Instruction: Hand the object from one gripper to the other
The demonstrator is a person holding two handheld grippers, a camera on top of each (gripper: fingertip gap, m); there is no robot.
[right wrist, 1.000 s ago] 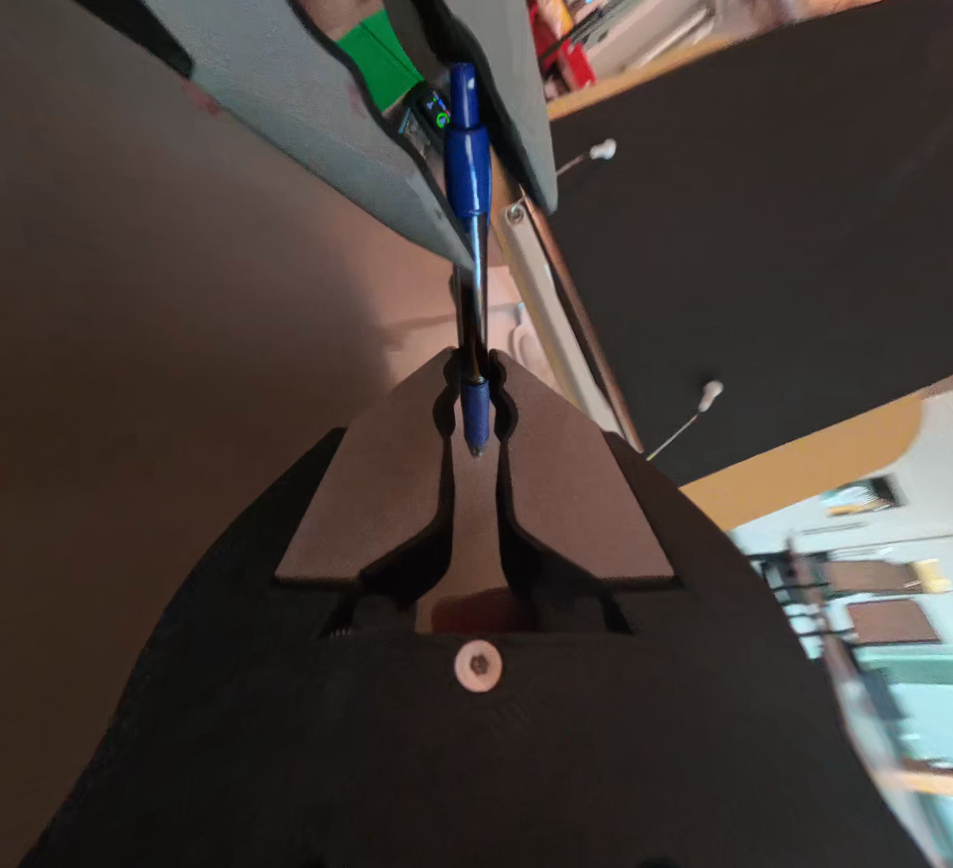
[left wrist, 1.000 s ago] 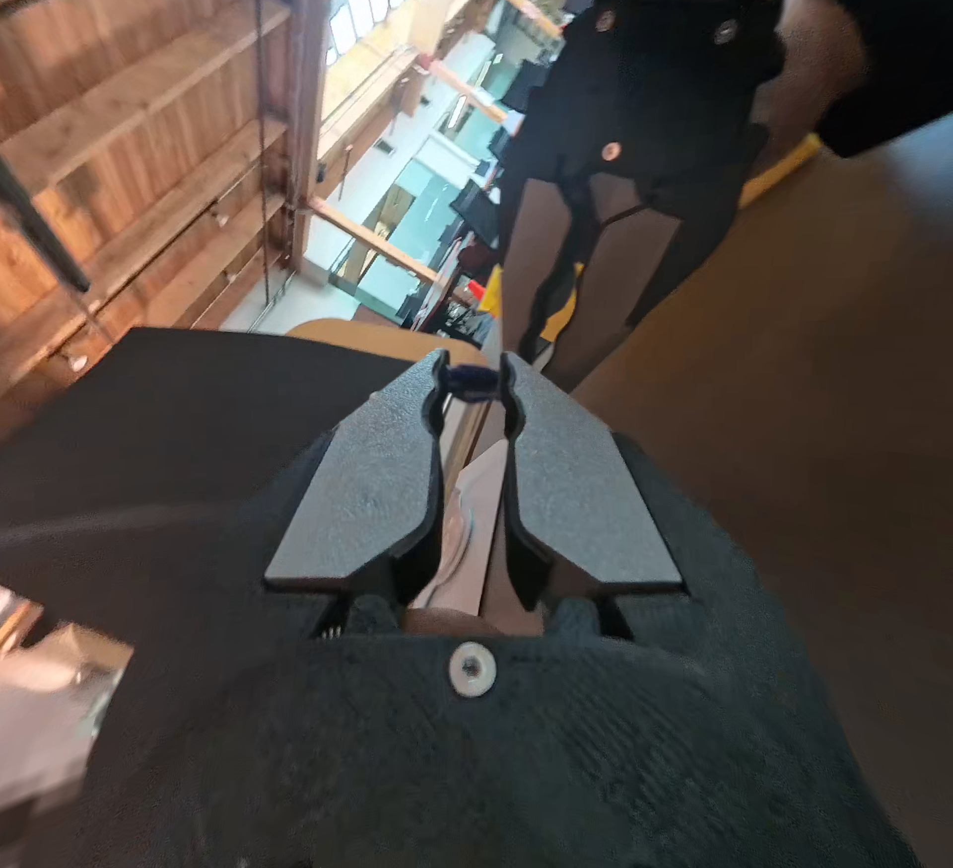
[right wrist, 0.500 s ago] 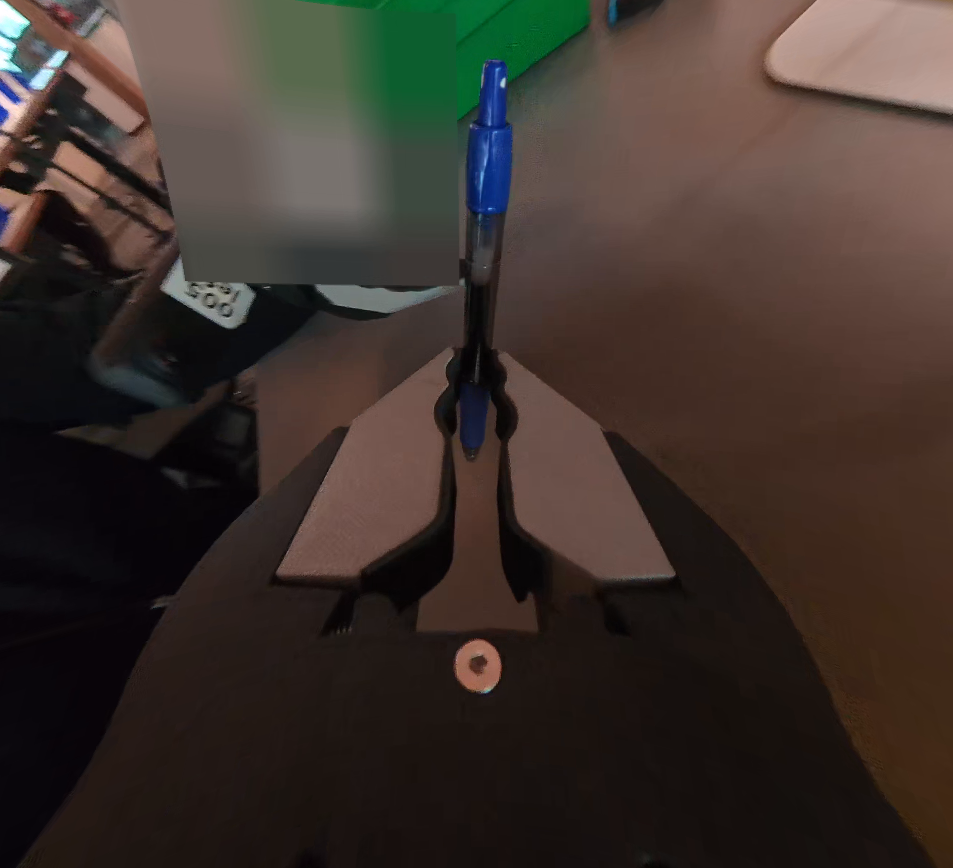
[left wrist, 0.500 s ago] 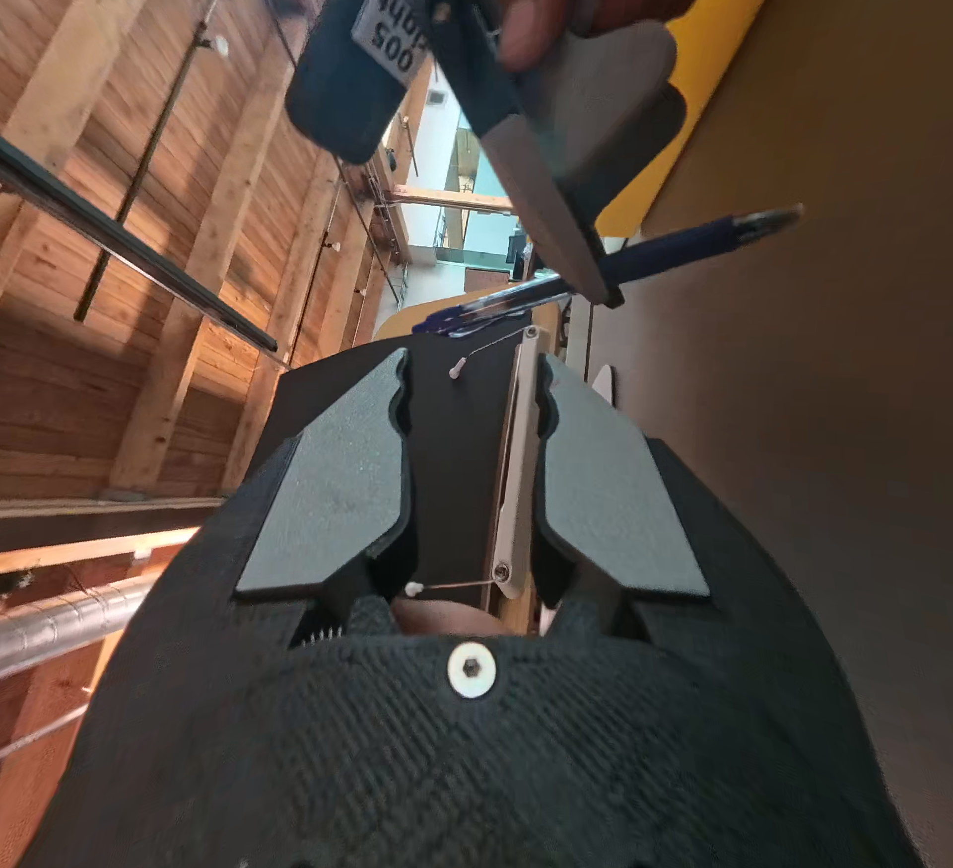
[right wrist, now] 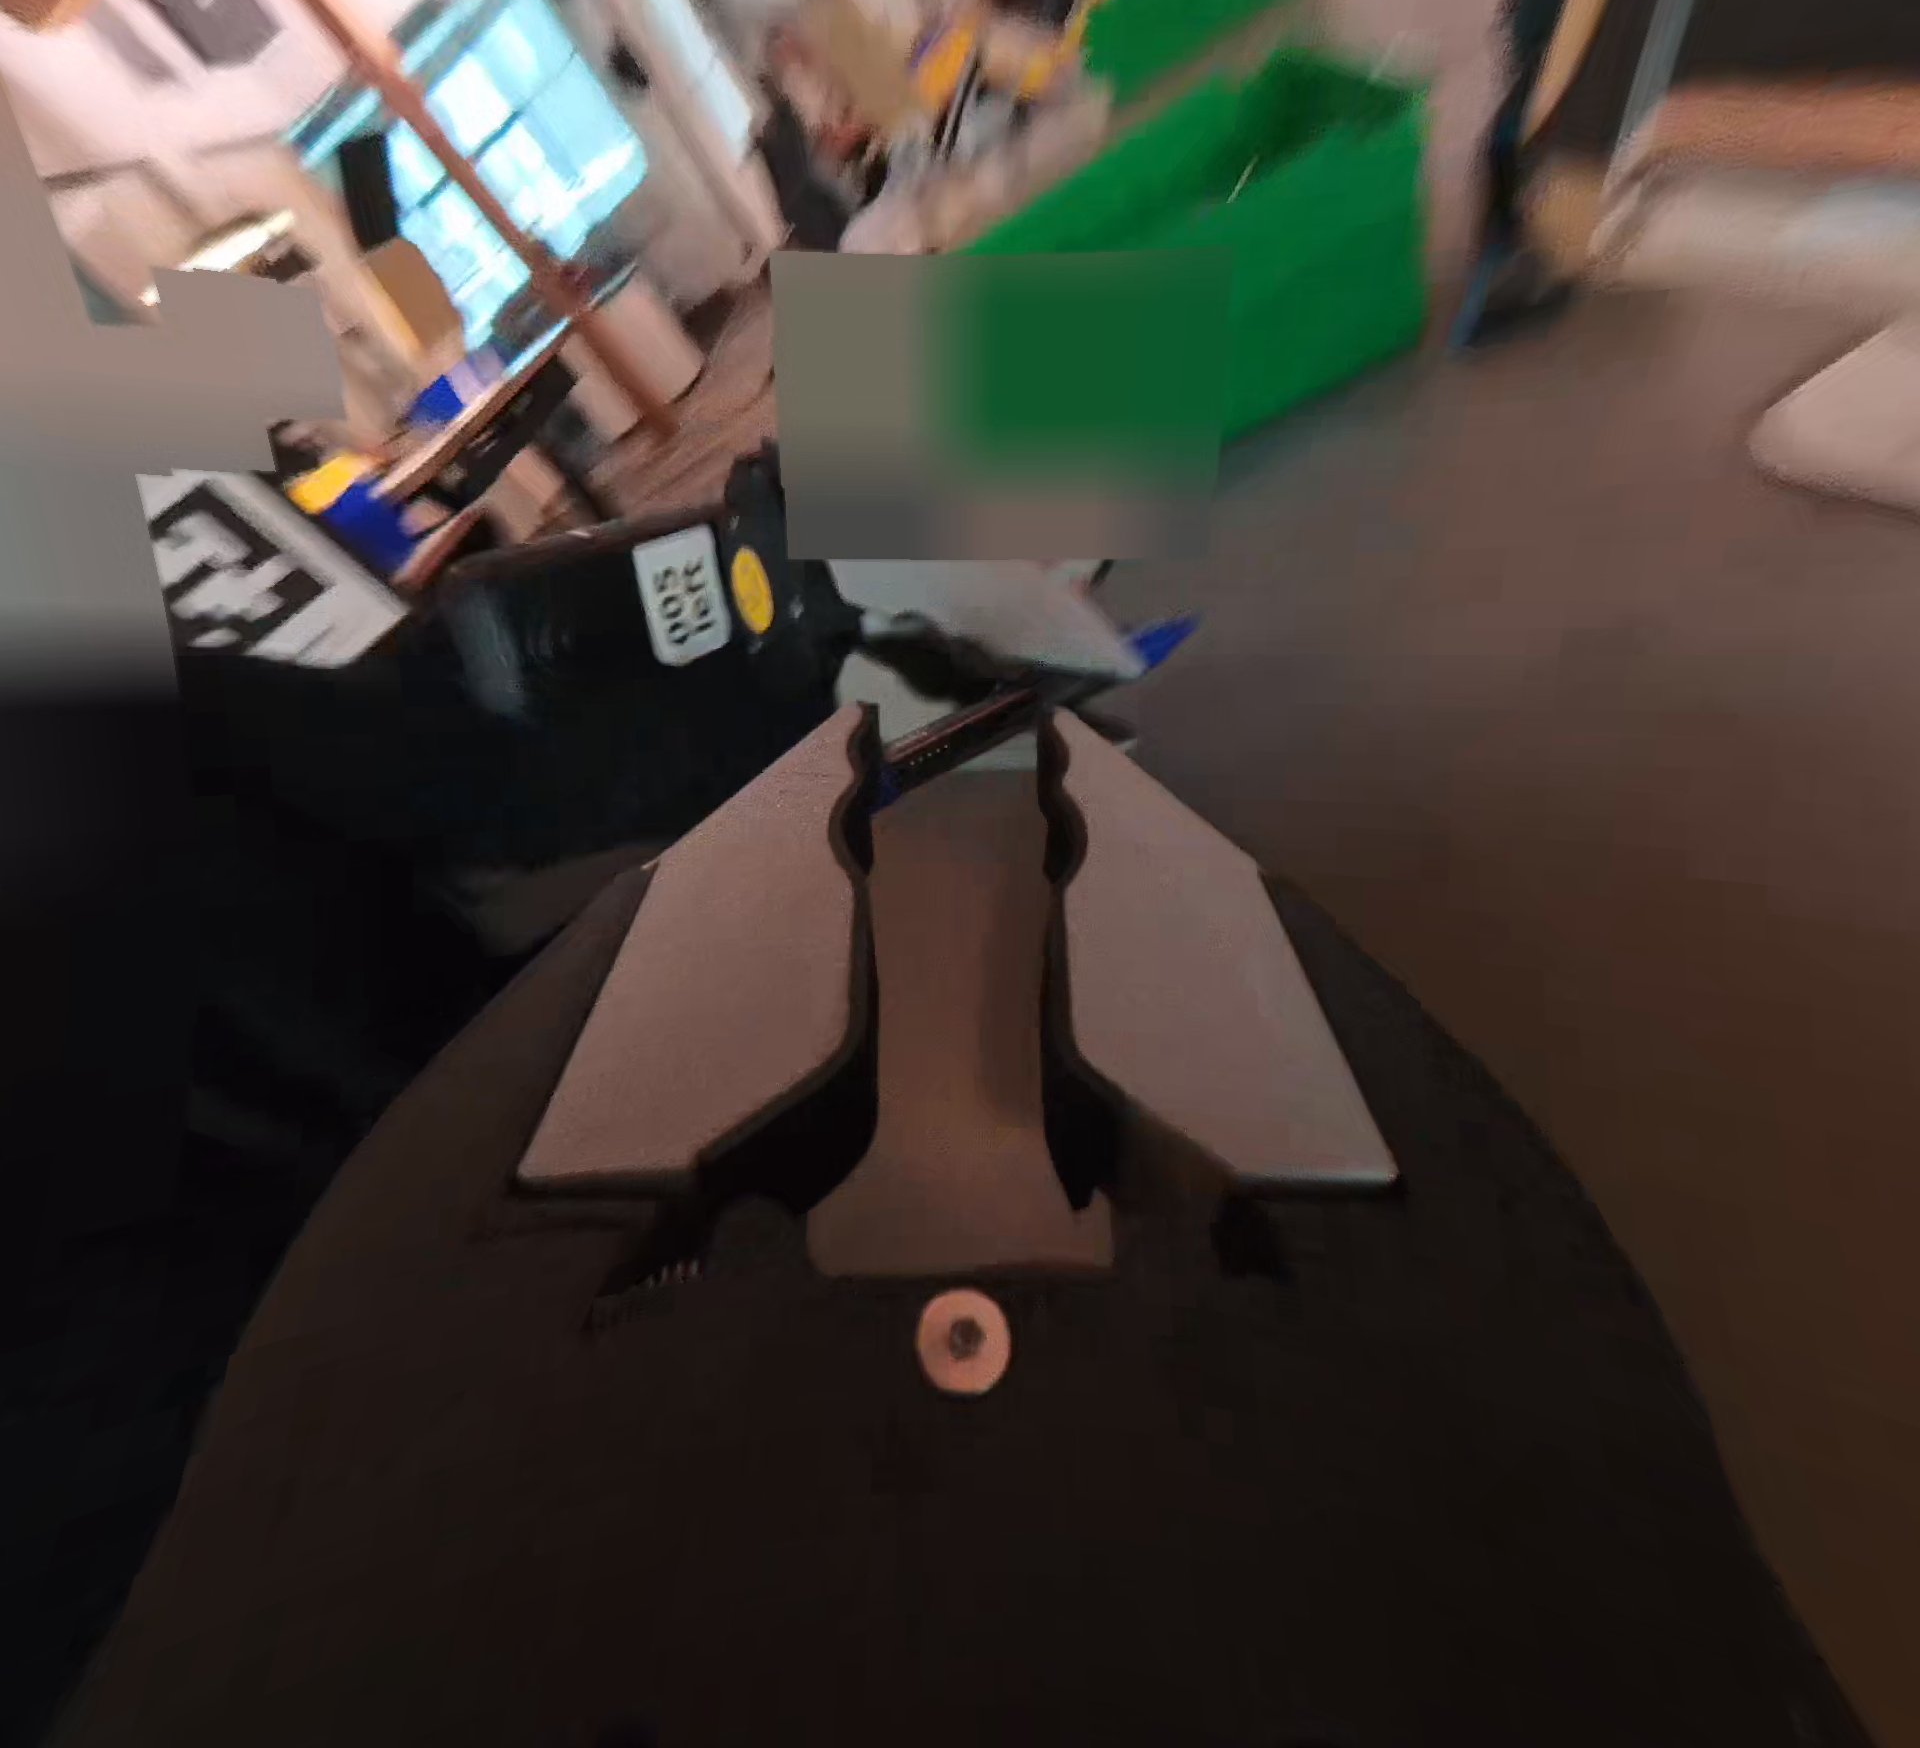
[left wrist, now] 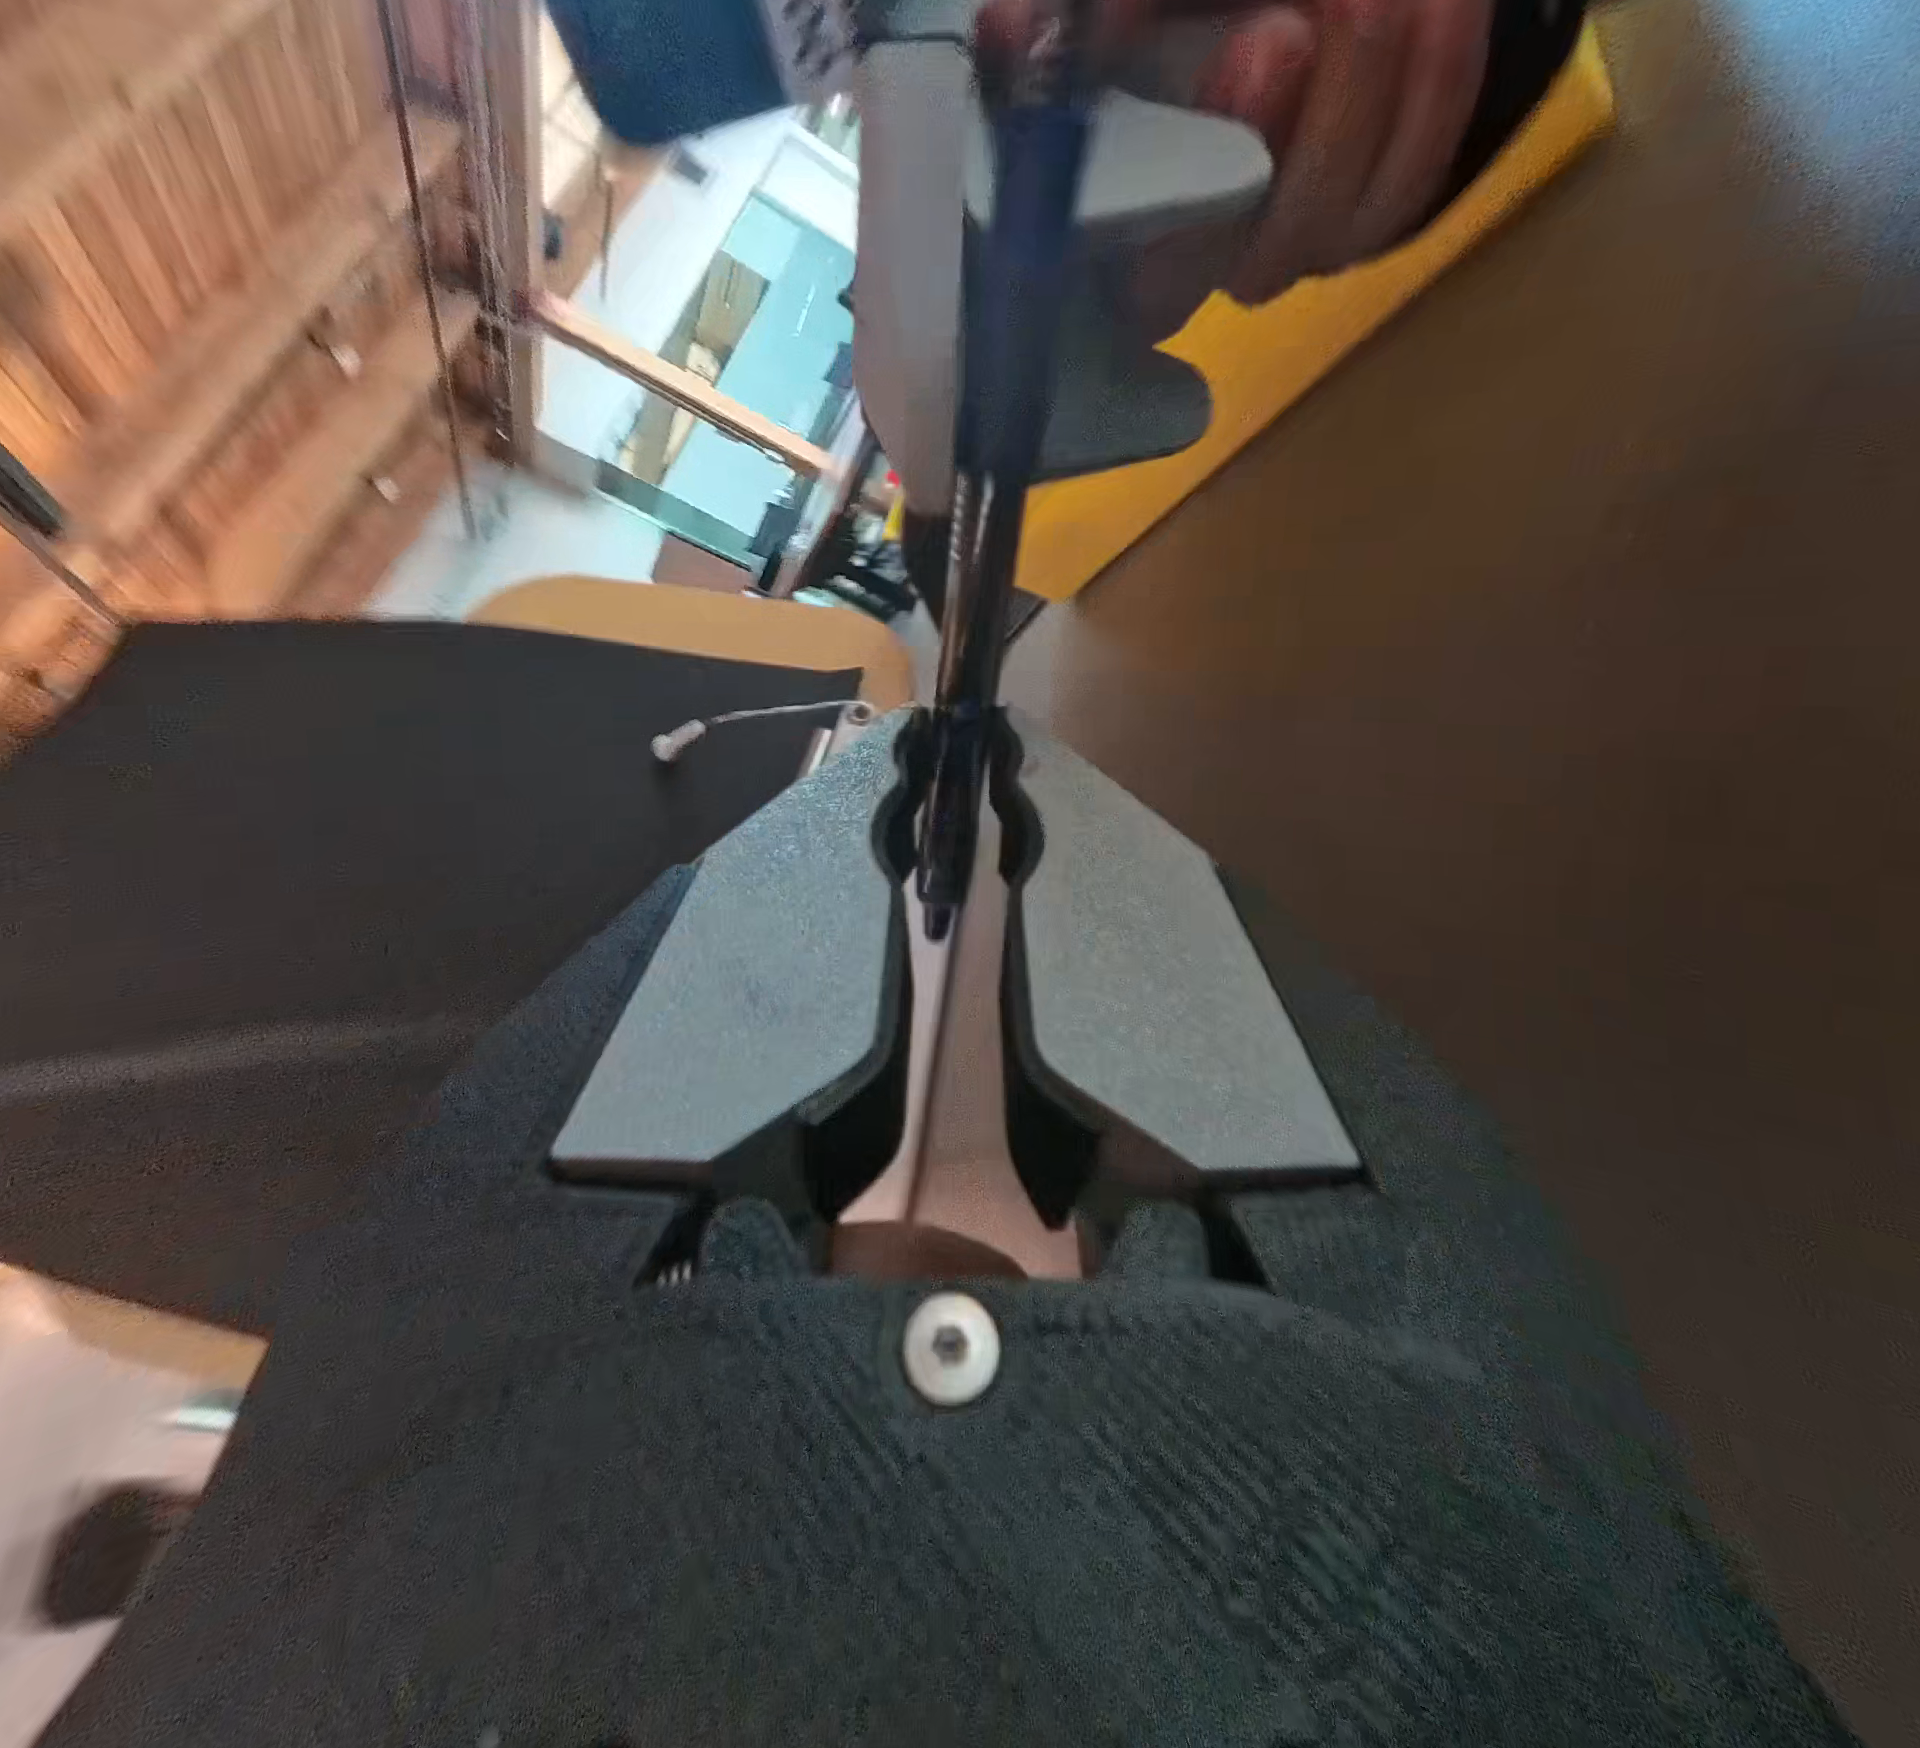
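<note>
A blue pen (left wrist: 977, 555) stands nearly upright in the left wrist view. My left gripper (left wrist: 956, 763) is shut on its lower end. The pen's upper part runs between the grey fingers of my right gripper (left wrist: 1039, 410), which a hand (left wrist: 1351, 57) holds above. In the right wrist view, my right gripper (right wrist: 956, 742) has its jaws apart. The pen (right wrist: 935, 748) crosses just beyond its fingertips, and one blue end (right wrist: 1164, 633) sticks out to the right. The left gripper (right wrist: 997, 659) holds the pen there. The view is blurred.
A brown table (left wrist: 1558, 815) lies under both grippers. A black mat (left wrist: 312, 815) is at the left and a yellow sheet (left wrist: 1351, 368) at the far edge. Green bins (right wrist: 1309, 264) and a white flat object (right wrist: 1849, 441) are at the far right.
Half a second ago the right gripper held the pen and the left was open. Now the left gripper has shut on the pen and the right has opened.
</note>
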